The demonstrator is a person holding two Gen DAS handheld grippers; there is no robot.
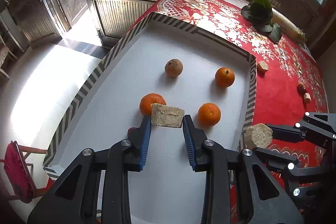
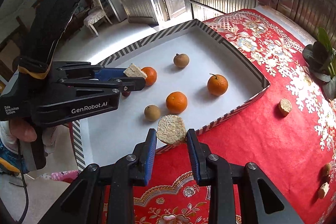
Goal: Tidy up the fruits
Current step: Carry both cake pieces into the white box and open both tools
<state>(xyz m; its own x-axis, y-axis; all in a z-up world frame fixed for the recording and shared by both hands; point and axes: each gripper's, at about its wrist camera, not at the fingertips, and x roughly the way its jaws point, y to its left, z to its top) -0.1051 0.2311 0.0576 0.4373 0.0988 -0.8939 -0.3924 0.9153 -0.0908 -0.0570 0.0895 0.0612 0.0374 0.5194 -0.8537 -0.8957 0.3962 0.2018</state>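
The left tongs [image 1: 167, 119] stand narrowly parted, clamping a pale fibrous chunk [image 1: 167, 115] over the white tray [image 1: 189, 39]. The right tongs [image 2: 171, 135] likewise pinch a round fibrous slice [image 2: 171, 129] at the tray's edge.

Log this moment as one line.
left gripper: shut on fibrous chunk | right gripper: shut on round chunk | tray: three oranges

Three round orange tangerines [image 2: 176, 102] [image 2: 217, 84] [image 2: 149, 75] and two small brown longan-like fruits [image 2: 181, 60] [image 2: 152, 112] lie apart on the white floor of the shallow striped-rimmed cardboard tray [image 2: 241, 49]. Two pale fibrous cut chunks, possibly sugarcane [image 1: 167, 115] [image 2: 171, 132], hang above its near edge; another [image 2: 285, 106] lies beyond the tray's right rim.
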